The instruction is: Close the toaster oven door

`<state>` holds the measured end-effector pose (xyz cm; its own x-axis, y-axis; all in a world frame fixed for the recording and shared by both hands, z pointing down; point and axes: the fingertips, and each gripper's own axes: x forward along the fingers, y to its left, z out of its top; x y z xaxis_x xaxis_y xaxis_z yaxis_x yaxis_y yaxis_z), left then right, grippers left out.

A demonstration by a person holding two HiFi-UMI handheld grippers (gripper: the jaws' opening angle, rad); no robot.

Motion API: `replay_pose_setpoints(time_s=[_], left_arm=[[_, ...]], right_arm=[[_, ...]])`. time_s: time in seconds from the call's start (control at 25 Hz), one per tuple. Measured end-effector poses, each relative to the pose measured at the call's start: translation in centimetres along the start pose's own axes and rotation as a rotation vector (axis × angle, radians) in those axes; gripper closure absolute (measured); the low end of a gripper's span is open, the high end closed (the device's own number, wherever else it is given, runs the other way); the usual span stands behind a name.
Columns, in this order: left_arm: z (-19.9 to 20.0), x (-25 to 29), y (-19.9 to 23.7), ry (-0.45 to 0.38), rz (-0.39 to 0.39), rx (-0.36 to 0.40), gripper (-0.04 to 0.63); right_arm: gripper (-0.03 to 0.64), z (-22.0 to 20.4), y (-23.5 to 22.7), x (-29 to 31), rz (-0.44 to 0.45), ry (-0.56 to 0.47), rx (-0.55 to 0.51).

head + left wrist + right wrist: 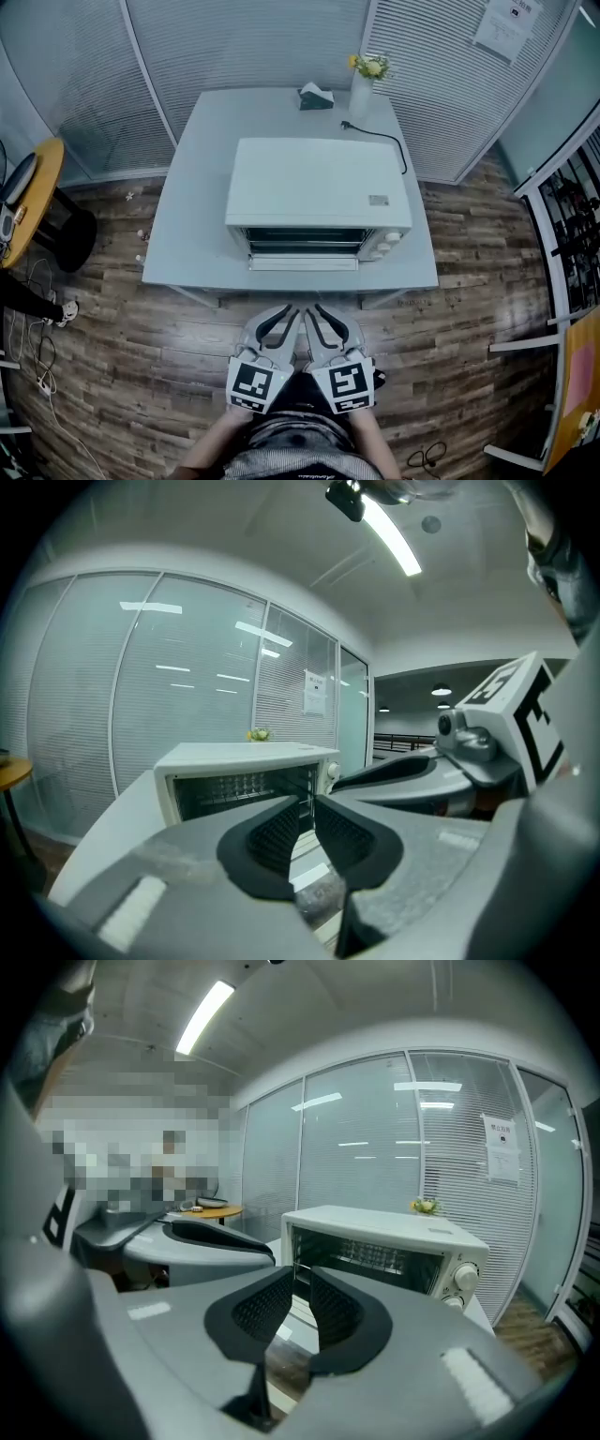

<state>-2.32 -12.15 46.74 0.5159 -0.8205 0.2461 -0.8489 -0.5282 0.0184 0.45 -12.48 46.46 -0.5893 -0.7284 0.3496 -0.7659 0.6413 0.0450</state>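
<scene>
Left gripper (pixel 281 317) low in the middle of the head view, over the wooden floor (pixel 122 356), in front of the table (pixel 187 225) and not touching it. In the left gripper view, same left gripper (pixel 307 806) with black pads slightly apart, only a narrow slit between them, nothing gripped. Just beside it, right gripper (pixel 323 317), with the fingertips of both close together and pointing toward the near table edge. In the right gripper view, right gripper (pixel 302 1274) in the same state: pads a little apart, holding nothing, only the oven front visible through the slit.

Further in the scene, from the left: round wooden side table (pixel 45 178) at the edge of the head view, well apart from the rest. Then the grey table, and on its middle the toaster oven (pixel 319 183), white, front turned toward the person. Toaster oven door (pixel 303 263) open, folded down flat toward the near table edge, well apart from both grippers. Dark inside, with a wire rack (pixel 375 1258) visible in both gripper views. At the right end of the oven front, white knobs (pixel 392 241). Behind the oven, near the far table edge: tissue box (pixel 316 97), to its right a white vase with yellow flowers (pixel 364 82), and a black power cord (pixel 382 141) lying on the table toward the oven's back right corner.
</scene>
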Motion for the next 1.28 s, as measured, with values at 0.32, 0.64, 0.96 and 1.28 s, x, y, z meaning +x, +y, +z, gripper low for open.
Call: replay_pose_setpoints(time_s=[0.32, 0.64, 0.96, 1.28], left_arm=[[-4.5, 1.0, 0.6, 0.105, -0.051, -0.019, 0.548], [-14.3, 2.3, 0.7, 0.312, -0.102, 0.078, 0.532], [-21.6, 3.3, -0.6, 0.473, -0.190, 0.224, 0.515], [-27.7, 4.3, -1.6, 0.603, -0.256, 0.462, 0.495]], right_arm=[[0.560, -3.7, -0.1, 1.9, -0.030, 0.101, -0.003], [0.555, -7.3, -0.2, 1.7, -0.070, 0.206, 0.014], [0.554, -9.7, -0.1, 1.4, -0.090, 0.262, 0.052], [0.554, -11.2, 0.6, 1.5, -0.088, 0.293, 0.073]])
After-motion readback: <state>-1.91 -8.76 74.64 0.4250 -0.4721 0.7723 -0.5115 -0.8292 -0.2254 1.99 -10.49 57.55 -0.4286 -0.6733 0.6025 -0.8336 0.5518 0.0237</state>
